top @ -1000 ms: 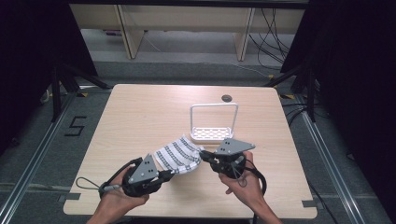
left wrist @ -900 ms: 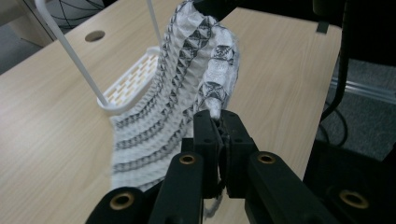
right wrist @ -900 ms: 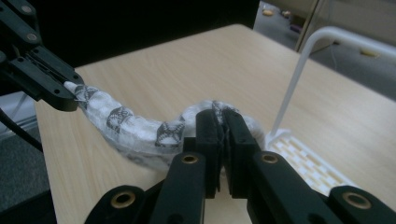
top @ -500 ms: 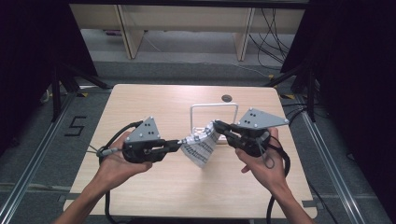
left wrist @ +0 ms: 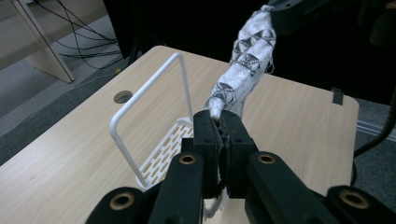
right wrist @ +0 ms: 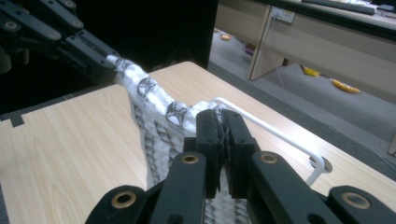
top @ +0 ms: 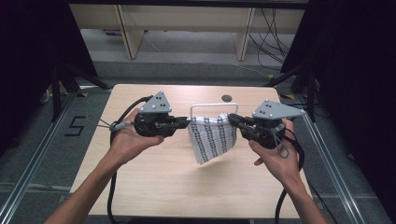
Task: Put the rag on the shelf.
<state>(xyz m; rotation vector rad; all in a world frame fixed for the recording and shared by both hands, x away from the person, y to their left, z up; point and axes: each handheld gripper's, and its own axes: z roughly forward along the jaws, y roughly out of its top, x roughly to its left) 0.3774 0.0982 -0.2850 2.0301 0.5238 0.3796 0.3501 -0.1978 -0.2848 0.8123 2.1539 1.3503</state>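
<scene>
Patterned cloth (top: 211, 137): stretched in mid-air between left gripper (top: 186, 122) and right gripper (top: 231, 119), each clamped on a top corner, just near of white rack (top: 213, 106). Step: carrying to rack. Next, likely: lifting farther, draping over top bar.

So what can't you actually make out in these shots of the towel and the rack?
- High view: the towel hangs in front of the white rack, hiding the rack's base.
- Left gripper view: the left gripper covers the corner it pinches; the towel's lower edge is cut off by the frame bottom.
- Right gripper view: the right gripper hides its pinched corner, and the rack's base sits behind the towel.
</scene>
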